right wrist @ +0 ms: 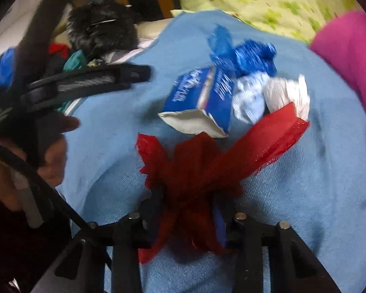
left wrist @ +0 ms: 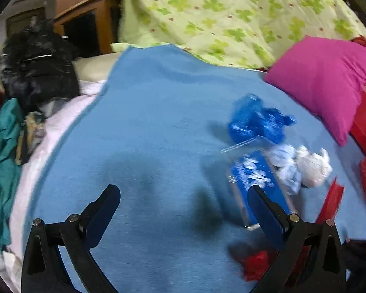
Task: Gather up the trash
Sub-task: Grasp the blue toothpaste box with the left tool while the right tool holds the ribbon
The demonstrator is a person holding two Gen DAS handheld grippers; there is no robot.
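Place: a bed covered with a blue blanket (left wrist: 146, 127); a green flowered sheet (left wrist: 231, 12) lies behind it and a pink pillow (left wrist: 324, 83) at the right side.
Trash, group: the pieces lie close together on the blanket, near the pink pillow.
Blue carton (right wrist: 202, 97): it lies on its side, with the open white end toward the right tool; in the left wrist view it is partly behind the right finger of the left tool.
Blue plastic bag (left wrist: 256, 119): crumpled, just behind the carton.
Pale blue paper ball (right wrist: 250, 97): beside the carton, touching the white one.
White paper ball (right wrist: 288, 92): at the right end of the group.
Red net bag (right wrist: 195, 166): bunched at the right tool, one long flap reaches up toward the white paper ball.
Right tool (right wrist: 190, 202): clenched on the red net bag, the red mesh comes out on both sides of the fingers.
Left tool (left wrist: 183, 195): released, fingers wide apart, nothing between them, above the bare blanket left of the trash.
Person: a hand (right wrist: 48, 156) holds the left tool's handle, seen at the left edge of the right wrist view.
Left of the bed: a black furry thing (left wrist: 39, 73) and a teal cloth (left wrist: 2, 158) in a pile.
Sharpness: both views are blurred, the print on the carton cannot be read.
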